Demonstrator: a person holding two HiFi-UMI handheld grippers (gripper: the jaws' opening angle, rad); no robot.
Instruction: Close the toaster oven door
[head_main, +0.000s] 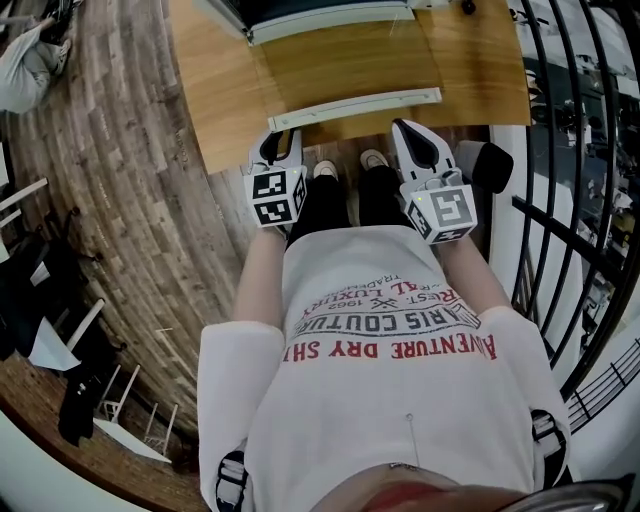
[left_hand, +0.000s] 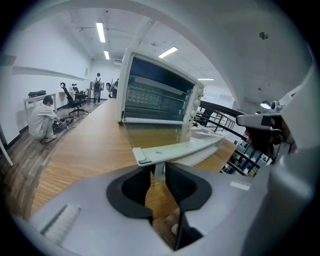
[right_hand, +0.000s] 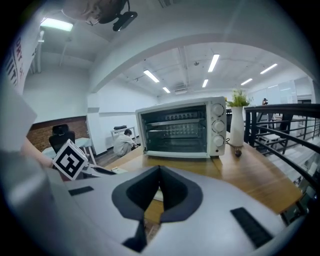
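A white toaster oven (left_hand: 157, 95) stands on the wooden table (head_main: 470, 70) with its glass door (left_hand: 155, 135) folded down flat toward me. Along the door's front edge runs a white handle bar (head_main: 355, 108). My left gripper (left_hand: 158, 172) is at the handle's left end, with the handle's short post between its dark pads, which look shut on it. My right gripper (head_main: 418, 145) hovers at the table edge just short of the handle's right end. In the right gripper view, the right gripper (right_hand: 159, 172) has its fingertips together on nothing, and the oven (right_hand: 177, 127) lies straight ahead.
A white vase with a plant (right_hand: 237, 125) stands to the right of the oven. A black railing (head_main: 570, 150) runs along the right side. Far off to the left, a person (left_hand: 42, 120) crouches on the floor near office chairs (left_hand: 72, 97).
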